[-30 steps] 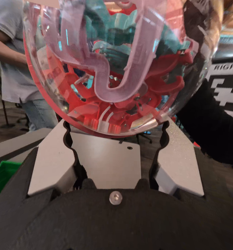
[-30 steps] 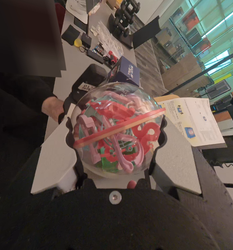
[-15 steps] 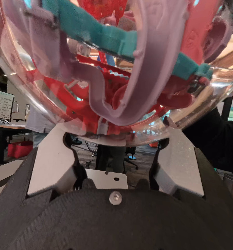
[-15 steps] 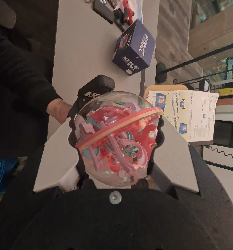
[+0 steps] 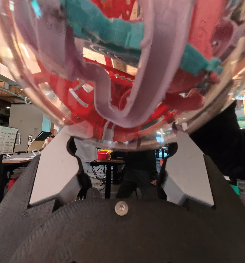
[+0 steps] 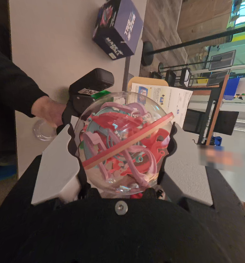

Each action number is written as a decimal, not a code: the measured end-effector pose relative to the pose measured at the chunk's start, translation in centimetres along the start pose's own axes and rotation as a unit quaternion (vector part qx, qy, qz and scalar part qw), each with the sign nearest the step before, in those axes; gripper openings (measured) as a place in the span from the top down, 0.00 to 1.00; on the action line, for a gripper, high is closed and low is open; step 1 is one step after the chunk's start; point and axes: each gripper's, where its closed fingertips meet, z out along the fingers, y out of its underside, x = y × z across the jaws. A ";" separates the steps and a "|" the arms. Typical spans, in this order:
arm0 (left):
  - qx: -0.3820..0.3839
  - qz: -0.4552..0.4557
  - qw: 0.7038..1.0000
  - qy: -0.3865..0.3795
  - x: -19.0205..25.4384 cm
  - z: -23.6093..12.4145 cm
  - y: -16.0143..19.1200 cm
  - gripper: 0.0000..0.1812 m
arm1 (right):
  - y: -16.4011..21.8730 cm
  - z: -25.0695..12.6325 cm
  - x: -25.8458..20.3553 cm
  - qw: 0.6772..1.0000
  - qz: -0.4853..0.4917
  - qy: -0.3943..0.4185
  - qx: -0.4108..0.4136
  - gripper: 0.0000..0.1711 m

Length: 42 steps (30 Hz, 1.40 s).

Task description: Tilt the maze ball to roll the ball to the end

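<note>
Clear maze ball, red equator tilted

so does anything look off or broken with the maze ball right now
Nothing looks damaged. The maze ball sits between the right gripper fingers, its red equator band slanted, as tilting would make it. The left gripper touches its underside. The small ball inside cannot be made out.

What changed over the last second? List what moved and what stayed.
The left claw swung upward under the maze ball, its view rising from the table to the room. In the right view the red band tilted steeper and the blue box drew nearer. The right claw stays clamped on the ball.
</note>
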 end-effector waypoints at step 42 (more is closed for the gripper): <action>-0.161 0.409 0.894 -0.084 4.2 7.3 -12.9 0.28 | -5.6 -16.6 2.1 0.911 -0.143 0.325 0.209 0.27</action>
